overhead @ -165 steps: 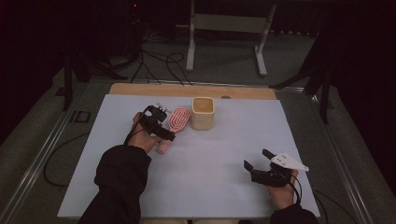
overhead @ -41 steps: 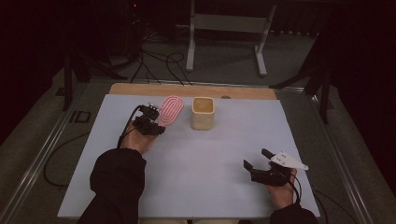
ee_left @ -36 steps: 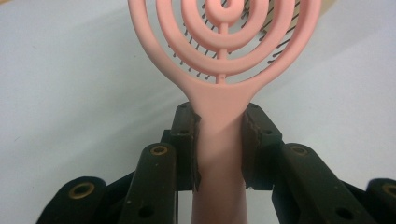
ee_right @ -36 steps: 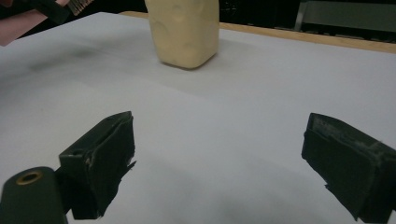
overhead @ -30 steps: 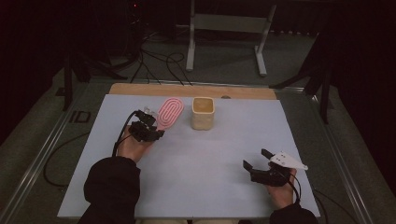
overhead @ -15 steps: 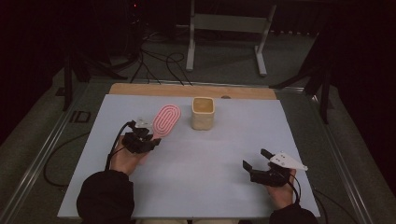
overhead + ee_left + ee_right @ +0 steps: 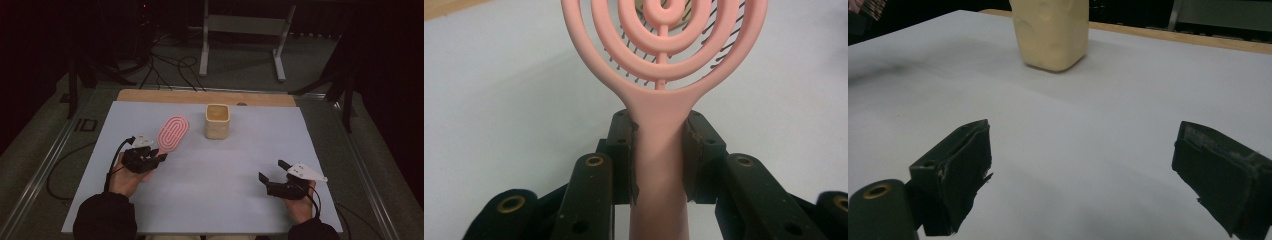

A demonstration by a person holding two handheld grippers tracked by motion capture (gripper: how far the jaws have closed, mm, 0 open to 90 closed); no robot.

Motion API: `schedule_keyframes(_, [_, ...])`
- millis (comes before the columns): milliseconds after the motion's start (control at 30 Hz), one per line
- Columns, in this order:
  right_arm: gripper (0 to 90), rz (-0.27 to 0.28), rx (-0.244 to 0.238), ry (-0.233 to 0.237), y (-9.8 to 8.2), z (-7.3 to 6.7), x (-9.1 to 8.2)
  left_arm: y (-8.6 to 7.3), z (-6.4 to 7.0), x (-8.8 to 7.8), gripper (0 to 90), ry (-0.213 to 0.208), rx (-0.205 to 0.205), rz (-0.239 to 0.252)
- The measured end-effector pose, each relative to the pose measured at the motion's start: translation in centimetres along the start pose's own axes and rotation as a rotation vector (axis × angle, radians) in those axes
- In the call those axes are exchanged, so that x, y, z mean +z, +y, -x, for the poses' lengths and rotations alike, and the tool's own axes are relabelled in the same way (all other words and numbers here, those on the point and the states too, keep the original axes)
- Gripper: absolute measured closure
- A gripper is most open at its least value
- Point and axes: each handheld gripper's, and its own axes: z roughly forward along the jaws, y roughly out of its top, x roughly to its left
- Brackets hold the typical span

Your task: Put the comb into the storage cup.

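Both grippers show in the high view. Left gripper (image 7: pixel 159 159) is closed on the handle of the pink hairbrush (image 7: pixel 173 134). Since the picture half a second earlier it has come a little nearer to the person and lower over the white table cover (image 7: pixel 240 180), and the brush came with it. Compared with five seconds ago, the brush is no longer just beside the beige cup (image 7: pixel 217 121) but apart from it, on its left. The left hand (image 7: pixel 126 179) holds the gripper from below, with the dark sleeve (image 7: pixel 105 220) at the bottom edge. Right gripper (image 7: pixel 272 172) has stayed at the same place near the front right of the table, jaws wide apart and holding nothing, with the right hand (image 7: pixel 300 205) behind it.

Seen from the left gripper view, the two black jaws press the brush handle (image 7: pixel 659 165) from both sides. The oval head with its rings rises straight up from them, and thin bristles show through the gaps.

From the right gripper view, the jaws stand far apart over the bare white cover (image 7: pixel 1083 150). The cup (image 7: pixel 1050 32) stands upright well ahead of them.
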Motion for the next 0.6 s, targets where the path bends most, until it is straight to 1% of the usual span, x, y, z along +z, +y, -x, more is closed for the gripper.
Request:
schedule_keyframes(33, [8.7, 0.0, 0.0, 0.0, 0.0, 0.0, 0.0, 0.0, 0.0, 0.0, 70.3, 0.0, 0.0, 0.0])
schedule_keyframes(67, [8.7, 0.001, -0.001, 0.002, 0.0, 0.0, 0.0, 0.0, 0.3, -0.2, 70.3, 0.0, 0.007, 0.019])
schedule_keyframes(100, [8.7, 0.002, -0.001, 0.003, 0.0, 0.0, 0.0, 0.0, 0.3, -0.2, 70.3, 0.0, 0.007, 0.019])
schedule_keyframes(133, [8.7, 0.002, 0.0, 0.006, 0.0, 0.0, 0.0, 0.0, 0.4, -0.3, 70.3, 0.003, 0.023, 0.026])
schedule_keyframes(200, [8.7, 0.002, 0.0, 0.007, 0.1, -0.1, 0.0, 0.1, 0.6, -0.3, 70.3, 0.003, 0.03, 0.035])
schedule_keyframes(233, [8.7, 0.002, 0.0, 0.007, 0.1, -0.1, 0.0, 0.1, 0.6, -0.3, 70.3, 0.003, 0.03, 0.035])
schedule_keyframes(267, [8.7, 0.005, -0.001, 0.009, 0.1, 0.0, 0.0, 0.1, 0.7, -0.3, 70.3, 0.005, 0.032, 0.046])
schedule_keyframes(367, [8.7, 0.004, 0.001, 0.009, 0.1, 0.0, 0.1, 0.2, 0.8, -0.3, 70.3, 0.007, 0.033, 0.05])
schedule_keyframes(467, [8.7, 0.003, -0.01, 0.01, 0.2, -0.2, 0.2, 0.3, 1.0, -0.3, 70.3, 0.009, 0.037, 0.064])
schedule_keyframes(567, [8.7, 0.006, -0.007, 0.018, 0.4, -0.4, 0.2, 0.4, 1.2, -0.4, 70.3, 0.014, 0.044, 0.071])
schedule_keyframes(600, [8.7, 0.009, -0.013, 0.018, 0.6, -0.5, 0.2, 0.4, 1.4, -0.4, 70.3, 0.014, 0.043, 0.086])
